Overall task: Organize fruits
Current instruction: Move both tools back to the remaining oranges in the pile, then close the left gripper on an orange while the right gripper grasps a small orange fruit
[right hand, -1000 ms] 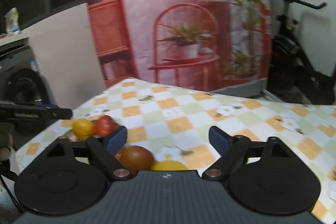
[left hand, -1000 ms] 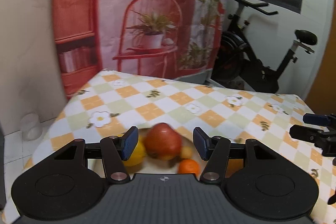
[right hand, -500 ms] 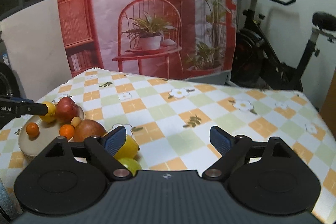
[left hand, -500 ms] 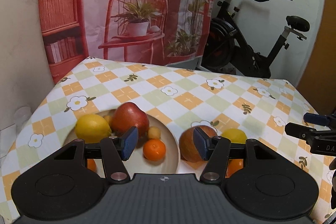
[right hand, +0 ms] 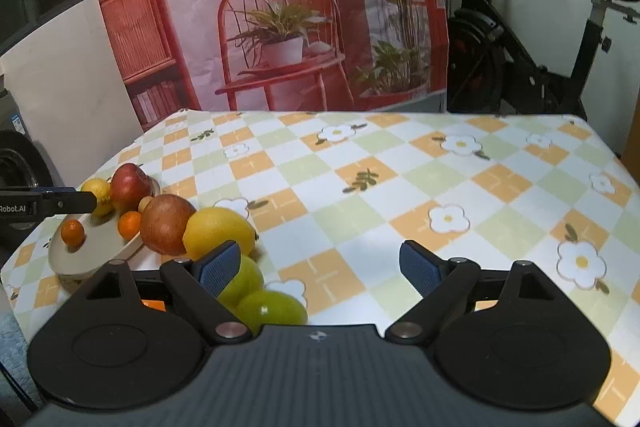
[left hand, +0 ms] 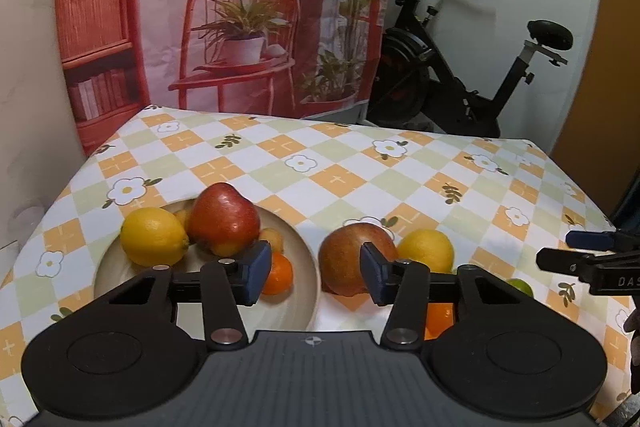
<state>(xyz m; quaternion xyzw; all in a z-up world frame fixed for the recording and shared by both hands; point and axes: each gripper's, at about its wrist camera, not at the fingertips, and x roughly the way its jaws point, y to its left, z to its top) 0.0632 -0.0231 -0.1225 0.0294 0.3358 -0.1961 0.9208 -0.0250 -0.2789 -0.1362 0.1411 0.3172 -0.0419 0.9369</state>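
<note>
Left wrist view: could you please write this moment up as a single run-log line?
left gripper: closing, nothing gripped | right gripper: open, empty | plate: lemon, apple, oranges | tablecloth: apple, lemon beside plate

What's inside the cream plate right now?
In the round cream plate: a yellow lemon, a red apple, two small orange mandarins and at least one small yellowish fruit. The left tongs' body covers the plate's near part in that view.

1. The left gripper (left hand: 312,277) has drawn back from the plate (left hand: 308,291); its jaws are closing, nothing between them.
2. The right gripper (right hand: 320,269) has swung toward open tablecloth (right hand: 360,211), right of the plate.
</note>
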